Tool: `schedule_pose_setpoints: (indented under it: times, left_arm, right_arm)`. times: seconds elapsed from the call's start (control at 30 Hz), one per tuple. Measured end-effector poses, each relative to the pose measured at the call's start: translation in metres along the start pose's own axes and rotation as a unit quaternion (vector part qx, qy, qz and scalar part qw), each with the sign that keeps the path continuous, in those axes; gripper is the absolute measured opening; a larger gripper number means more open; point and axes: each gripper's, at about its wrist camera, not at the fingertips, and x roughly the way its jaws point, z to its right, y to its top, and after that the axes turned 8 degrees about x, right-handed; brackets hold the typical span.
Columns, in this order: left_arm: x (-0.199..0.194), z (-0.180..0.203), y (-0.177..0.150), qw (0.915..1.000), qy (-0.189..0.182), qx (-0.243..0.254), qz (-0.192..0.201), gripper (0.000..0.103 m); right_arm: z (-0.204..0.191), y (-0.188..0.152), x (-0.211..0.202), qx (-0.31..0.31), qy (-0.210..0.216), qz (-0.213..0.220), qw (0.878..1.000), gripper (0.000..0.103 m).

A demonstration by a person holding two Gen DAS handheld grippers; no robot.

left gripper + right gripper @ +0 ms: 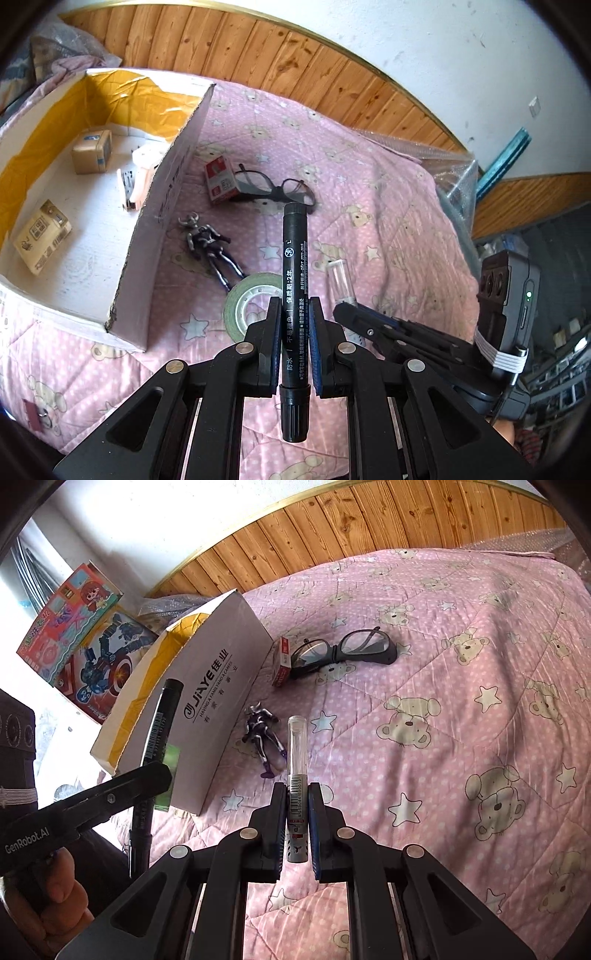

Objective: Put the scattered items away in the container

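My left gripper [294,308] is shut on a black marker pen [293,258], which points forward over the pink bedspread. My right gripper [297,794] is shut on a small silver tube with a clear cap [296,760]. The white cardboard box [162,206] stands open to the left, with small cartons and a stapler inside. On the bed lie a dark toy figure [208,243], a roll of tape [251,302], black glasses [277,188] and a small red-and-white pack [220,179]. From the right wrist, the left gripper [162,775] with the marker [157,734] shows in front of the box [207,701].
A wooden headboard [258,48] runs behind the bed. Toy boxes [85,635] lean by the wall left of the cardboard box. Bubble wrap [454,173] lies at the bed's right edge. A person's hand [55,897] grips the left tool.
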Motion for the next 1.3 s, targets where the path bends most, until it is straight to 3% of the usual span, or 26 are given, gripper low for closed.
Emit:
schedule_pose_setpoints:
  times: [0.13, 0.47, 0.7, 0.77, 0.9, 1.03, 1.13, 1.23, 1.3]
  left_arm:
    - [-0.001, 0.004, -0.003, 0.9999, -0.012, 0.001, 0.006, 0.013]
    - [0.021, 0.002, -0.005, 0.9998, 0.007, -0.008, -0.015, 0.014]
    - [0.032, 0.015, -0.008, 0.9972, 0.056, 0.044, -0.021, 0.008]
    - [0.043, 0.014, -0.012, 0.9973, 0.047, 0.042, -0.039, 0.008]
    - [0.07, 0.016, -0.022, 0.9896, 0.103, 0.078, -0.062, 0.026]
    - [0.1, 0.005, -0.028, 0.9855, 0.117, 0.081, -0.092, 0.038]
    - [0.109, 0.013, -0.03, 0.9823, 0.124, 0.117, -0.078, 0.055]
    - [0.118, 0.019, -0.028, 0.9757, 0.147, 0.147, -0.069, 0.056]
    - [0.121, 0.016, -0.025, 0.9756, 0.151, 0.145, -0.064, 0.055]
  right_arm:
    - [0.0, -0.001, 0.002, -0.002, 0.001, -0.007, 1.0, 0.012]
    - [0.002, -0.001, 0.001, 0.001, 0.011, -0.009, 1.0, 0.012]
    - [0.004, 0.001, 0.0, 0.004, 0.017, -0.012, 1.0, 0.012]
    - [0.005, 0.001, 0.001, 0.006, 0.013, -0.014, 1.0, 0.012]
    - [0.014, 0.003, 0.0, 0.019, 0.001, -0.014, 1.0, 0.012]
    - [0.022, 0.005, -0.002, 0.031, 0.001, -0.013, 0.999, 0.012]
    - [0.022, 0.005, 0.0, 0.031, 0.004, -0.014, 0.999, 0.012]
    - [0.021, 0.006, 0.002, 0.031, 0.006, -0.017, 0.999, 0.012]
    - [0.022, 0.007, 0.003, 0.033, 0.006, -0.017, 0.999, 0.012]
